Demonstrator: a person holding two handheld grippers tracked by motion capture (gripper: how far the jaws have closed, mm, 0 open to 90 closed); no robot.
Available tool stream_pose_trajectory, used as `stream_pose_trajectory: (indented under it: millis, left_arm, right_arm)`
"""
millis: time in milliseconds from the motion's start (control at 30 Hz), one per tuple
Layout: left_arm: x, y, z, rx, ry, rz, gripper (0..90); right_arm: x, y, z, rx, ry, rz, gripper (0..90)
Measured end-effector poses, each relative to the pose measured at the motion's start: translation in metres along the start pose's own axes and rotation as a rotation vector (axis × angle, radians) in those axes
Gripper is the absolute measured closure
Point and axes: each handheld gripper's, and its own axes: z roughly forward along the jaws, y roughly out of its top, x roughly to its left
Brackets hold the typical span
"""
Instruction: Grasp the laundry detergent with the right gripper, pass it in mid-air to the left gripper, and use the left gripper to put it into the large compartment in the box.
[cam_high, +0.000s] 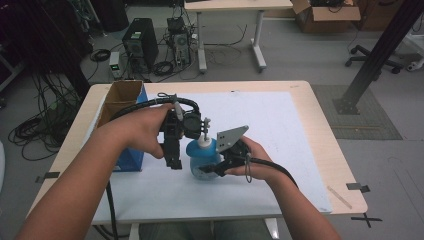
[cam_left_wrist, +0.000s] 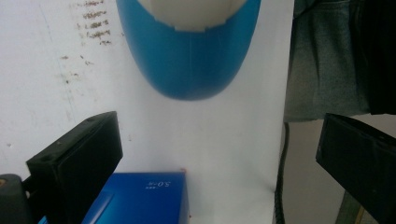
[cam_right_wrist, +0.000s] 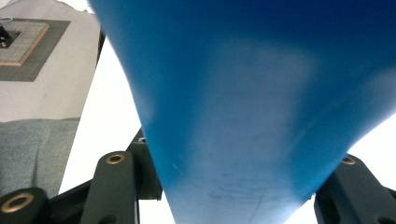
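Your right gripper (cam_high: 216, 167) pinches the blue bottle (cam_high: 202, 159) low on its body; in the right gripper view the blue wall (cam_right_wrist: 252, 116) sits pressed between the two black jaws. Your left gripper (cam_high: 172, 162) hangs just beside the bottle on its left, jaws pointing down and spread wide with nothing between them. In the left gripper view the bottle's blue shoulder (cam_left_wrist: 191, 60) and white collar lie ahead of the parted jaws, apart from them.

The bottle stands upright on the white mat (cam_high: 280, 130), near the middle of the table (cam_high: 325, 140), toward your side. Its white pump top (cam_high: 203, 134) rises beside the left gripper's body. A blue box (cam_high: 131, 159) with an open cardboard top sits at the mat's left edge, partly behind your left forearm (cam_high: 90, 175).
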Motion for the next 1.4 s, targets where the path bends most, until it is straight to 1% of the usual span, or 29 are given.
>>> stream_pose_trajectory:
  millis: [233,467,500,633,800,900,1100,1133,1300,1400]
  left_arm:
    - [0.001,0.004,0.001,0.0,0.003,0.005,0.7]
    - [0.001,0.007,0.003,-0.01,0.006,0.006,0.4]
    - [0.001,0.007,0.004,-0.016,0.001,0.008,0.4]
    - [0.002,0.008,0.007,-0.016,-0.002,0.008,0.3]
    - [0.003,0.009,0.009,-0.021,0.005,0.007,0.2]
    - [0.003,0.01,0.01,-0.023,0.005,0.007,0.2]
    - [0.003,0.014,0.013,-0.022,0.008,0.01,0.2]
    - [0.004,0.014,0.014,-0.032,0.008,0.006,0.2]
    - [0.005,0.016,0.019,-0.029,0.007,0.002,0.2]
    - [0.005,0.016,0.02,-0.033,0.008,-0.006,0.2]
  right_arm:
    - [0.002,0.004,0.006,-0.008,-0.002,-0.006,45.2]
    - [0.003,0.007,0.012,-0.009,0.002,-0.001,45.1]
    - [0.004,0.008,0.013,-0.011,0.002,0.001,45.1]
    - [0.003,0.009,0.017,-0.014,0.003,0.009,45.0]
    - [0.004,0.011,0.021,-0.015,0.01,0.005,45.0]
    - [0.005,0.012,0.023,-0.019,0.018,0.011,45.0]
    - [0.005,0.013,0.025,-0.022,0.022,0.021,45.0]
    - [0.005,0.013,0.025,-0.02,0.021,0.02,44.9]
    - [0.005,0.013,0.025,-0.025,0.02,0.028,44.9]
    - [0.005,0.013,0.025,-0.022,0.018,0.026,44.9]
